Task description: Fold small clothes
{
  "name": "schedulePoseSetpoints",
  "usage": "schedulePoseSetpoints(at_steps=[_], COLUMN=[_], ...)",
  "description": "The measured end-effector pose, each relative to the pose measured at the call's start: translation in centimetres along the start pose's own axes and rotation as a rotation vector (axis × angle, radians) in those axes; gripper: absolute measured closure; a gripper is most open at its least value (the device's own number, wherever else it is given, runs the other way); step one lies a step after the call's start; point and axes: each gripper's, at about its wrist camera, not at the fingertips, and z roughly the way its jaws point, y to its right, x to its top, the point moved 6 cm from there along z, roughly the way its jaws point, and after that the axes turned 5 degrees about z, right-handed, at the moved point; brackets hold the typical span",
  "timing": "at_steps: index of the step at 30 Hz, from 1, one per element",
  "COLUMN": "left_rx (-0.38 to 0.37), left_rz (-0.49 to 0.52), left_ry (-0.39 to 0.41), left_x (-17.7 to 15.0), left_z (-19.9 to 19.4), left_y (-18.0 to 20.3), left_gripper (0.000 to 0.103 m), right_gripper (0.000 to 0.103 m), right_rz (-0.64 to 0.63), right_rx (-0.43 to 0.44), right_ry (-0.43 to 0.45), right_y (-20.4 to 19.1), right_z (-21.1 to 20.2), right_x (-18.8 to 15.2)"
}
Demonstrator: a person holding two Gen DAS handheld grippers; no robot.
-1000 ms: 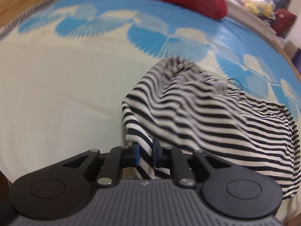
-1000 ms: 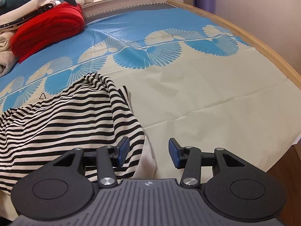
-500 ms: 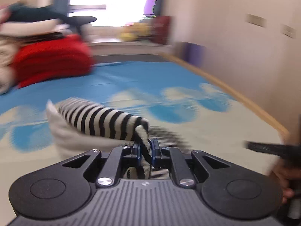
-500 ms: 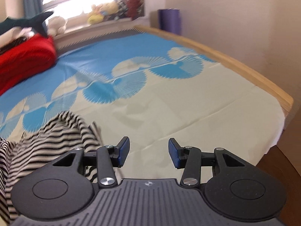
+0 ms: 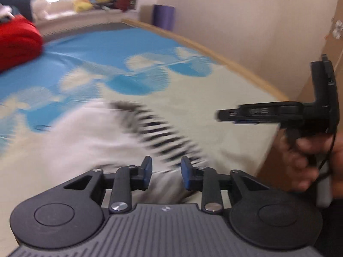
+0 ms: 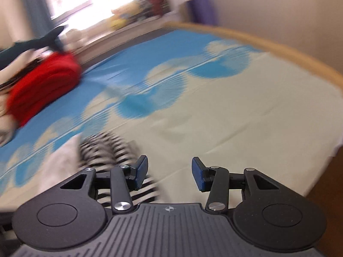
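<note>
A second ago the left gripper (image 5: 166,175) pinched the striped garment's (image 5: 150,132) edge; it has since carried that edge across, and its jaws have just been opening, pads clear of the cloth, which lies blurred on the bedsheet (image 5: 214,107) just ahead. To the right, the right gripper (image 6: 169,173) hangs unclenched and empty, the garment off its left finger. I'd say one fold is just laid; next comes regrasping an edge for the following fold.

The left claw (image 5: 166,172) has just been opening, its pads clear of the blurred striped garment (image 5: 120,135) on the bed (image 5: 225,98).
</note>
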Motion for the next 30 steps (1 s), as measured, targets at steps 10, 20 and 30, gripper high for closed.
schedulePoseSetpoints(at_steps=[10,20,30], left_rx=[0.262,0.299,0.301], left_rz=[-0.171,-0.180,-0.199], left_ry=[-0.128,-0.127,-0.102], left_x=[-4.8,-4.1,-3.8], left_z=[-2.9,-1.7,-1.8], left_y=[-10.5,-11.1,-11.0], left_gripper=[0.069,0.062,0.062], right_gripper=[0.056,0.053,0.099], right_rz=[-0.241,-0.297,-0.370], right_rx=[0.259,0.142,0.255], right_ry=[-0.280,-0.426,-0.353], right_y=[-9.0,-9.2,-10.5], right_z=[3.9,7.2,3.8], right_x=[-5.5,-9.3,-8.3])
